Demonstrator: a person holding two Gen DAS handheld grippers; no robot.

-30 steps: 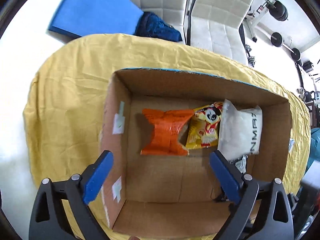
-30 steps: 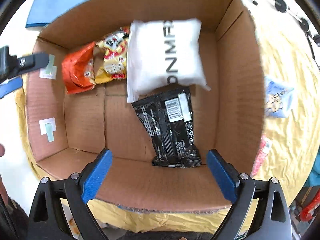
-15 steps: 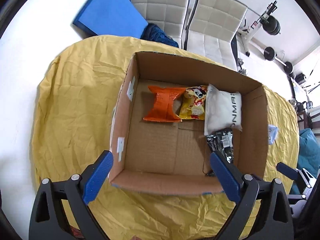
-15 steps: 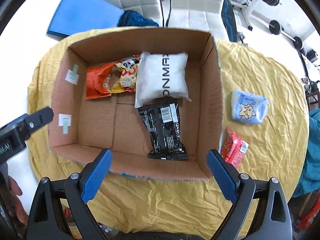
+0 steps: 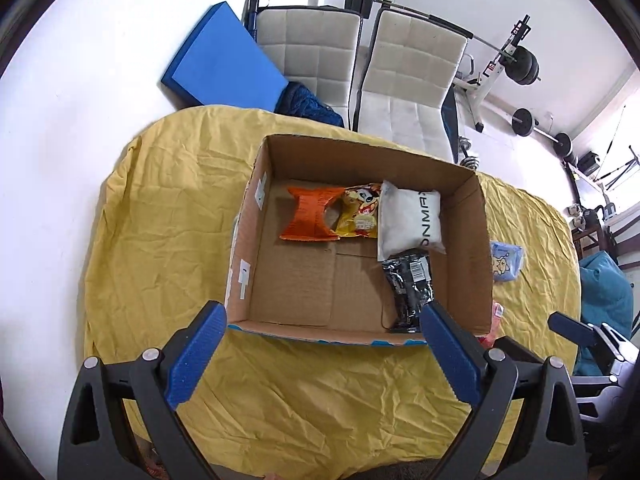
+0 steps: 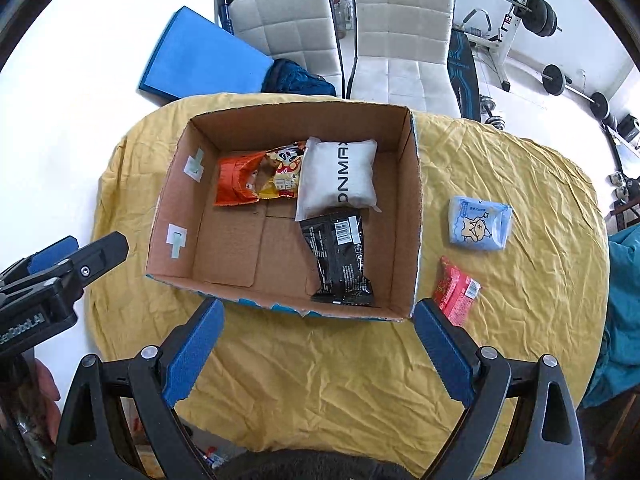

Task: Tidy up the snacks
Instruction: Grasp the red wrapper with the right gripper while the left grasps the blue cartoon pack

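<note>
An open cardboard box (image 5: 256,216) (image 6: 414,208) stands on the yellow-clothed table. Inside lie an orange packet (image 5: 310,220) (image 6: 234,182), a yellow cartoon packet (image 5: 360,210) (image 6: 284,174), a white pouch (image 5: 410,220) (image 6: 340,178) and a black packet (image 5: 410,290) (image 6: 340,256). To the right of the box a light blue packet (image 6: 478,222) (image 5: 506,260) and a red packet (image 6: 456,290) rest on the cloth. My left gripper (image 5: 318,354) and right gripper (image 6: 316,354) both hang open and empty above the table's near side, in front of the box.
The yellow cloth (image 6: 340,392) covers a rounded table. Two white chairs (image 6: 404,32), a blue mat (image 6: 200,56) and a weight bench (image 5: 516,68) stand beyond it. A hand (image 6: 44,392) holds the left gripper's body at the right wrist view's left edge.
Both grippers have risen and drawn back from inside the box to above the table's near edge, both open and empty. The whole box and the two outer packets now show.
</note>
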